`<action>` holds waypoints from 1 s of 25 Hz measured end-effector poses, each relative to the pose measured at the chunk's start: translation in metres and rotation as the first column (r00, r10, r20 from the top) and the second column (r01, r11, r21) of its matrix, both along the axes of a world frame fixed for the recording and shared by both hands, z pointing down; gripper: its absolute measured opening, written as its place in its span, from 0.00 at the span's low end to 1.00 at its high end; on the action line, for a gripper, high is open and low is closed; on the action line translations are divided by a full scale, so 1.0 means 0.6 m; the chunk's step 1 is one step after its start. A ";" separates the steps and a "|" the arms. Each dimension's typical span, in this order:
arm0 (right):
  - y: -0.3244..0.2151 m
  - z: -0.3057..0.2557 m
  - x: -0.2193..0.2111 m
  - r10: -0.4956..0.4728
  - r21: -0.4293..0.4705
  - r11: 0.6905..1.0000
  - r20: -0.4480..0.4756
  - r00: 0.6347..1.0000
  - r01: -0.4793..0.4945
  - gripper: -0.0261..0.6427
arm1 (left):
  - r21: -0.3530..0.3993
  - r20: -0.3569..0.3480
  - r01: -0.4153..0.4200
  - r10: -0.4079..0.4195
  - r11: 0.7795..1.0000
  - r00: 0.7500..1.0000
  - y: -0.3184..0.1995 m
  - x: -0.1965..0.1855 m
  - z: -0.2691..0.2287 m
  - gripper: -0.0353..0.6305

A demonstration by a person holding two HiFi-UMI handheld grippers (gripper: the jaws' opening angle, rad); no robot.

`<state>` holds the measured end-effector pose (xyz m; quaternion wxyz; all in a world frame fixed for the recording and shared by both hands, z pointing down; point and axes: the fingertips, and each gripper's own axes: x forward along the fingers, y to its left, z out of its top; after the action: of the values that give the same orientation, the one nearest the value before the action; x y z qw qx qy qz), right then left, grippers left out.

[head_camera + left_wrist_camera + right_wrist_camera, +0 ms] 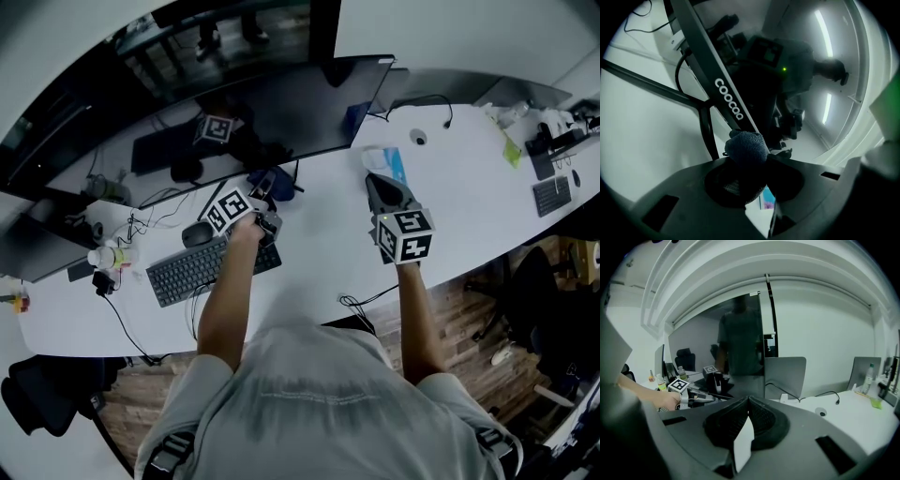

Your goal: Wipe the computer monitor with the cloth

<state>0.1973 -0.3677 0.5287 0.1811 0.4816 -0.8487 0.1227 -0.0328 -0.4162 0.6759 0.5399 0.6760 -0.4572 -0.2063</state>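
The left gripper [751, 169] is clamped on a bunched dark blue cloth [746, 147]. The wad sticks out past the pads and sits right at the lower bezel [736, 110] of the computer monitor [234, 103], just below the pale logo printed on it. Whether cloth and bezel actually touch cannot be told. In the left gripper view the dark screen above that bezel mirrors the gripper itself, with 1 small green light showing in the reflection. From the head view, this gripper is held up at the bottom edge of the wide curved monitor, above the mouse [197, 232] and the keyboard [211, 267] on the white table [450, 197]. The right gripper [749, 401] is off to the side, well apart from the other and lower over the table - its 2 jaws are pressed together at the tips with nothing between them. Its camera looks toward the monitor and catches the left gripper's marker cube [678, 385] beside the person's hand [665, 401].
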 end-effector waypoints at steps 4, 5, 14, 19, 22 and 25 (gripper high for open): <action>-0.016 -0.006 0.042 0.025 0.010 1.000 0.015 1.000 -0.025 0.04 | -0.002 -0.002 -0.020 0.020 1.000 1.000 -0.010 0.047 0.000 0.20; -0.020 -0.007 0.051 0.028 0.013 1.000 0.016 0.999 -0.028 0.04 | -0.001 -0.001 -0.026 0.026 1.000 1.000 -0.012 0.058 -0.001 0.20; -0.026 -0.001 0.121 0.058 0.007 0.998 0.031 0.998 -0.058 0.04 | 0.030 -0.011 -0.089 0.089 0.996 0.996 -0.045 0.164 -0.004 0.20; -0.024 -0.018 0.155 0.084 0.012 0.996 0.094 0.992 -0.086 0.04 | 0.044 -0.037 -0.122 0.124 0.992 0.992 -0.068 0.245 -0.006 0.20; -0.020 -0.023 0.187 0.101 0.018 0.994 0.097 0.990 -0.103 0.04 | 0.047 -0.051 -0.110 0.112 0.993 0.992 -0.084 0.290 -0.009 0.20; -0.017 -0.022 0.222 0.131 0.015 0.991 0.103 0.986 -0.133 0.04 | 0.043 -0.074 -0.086 0.089 0.995 0.993 -0.097 0.334 -0.010 0.20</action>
<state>0.3305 -0.3779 0.5153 0.1238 0.5319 -0.8242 0.1498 0.1678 -0.4742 0.6697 0.5519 0.6975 -0.4024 -0.2169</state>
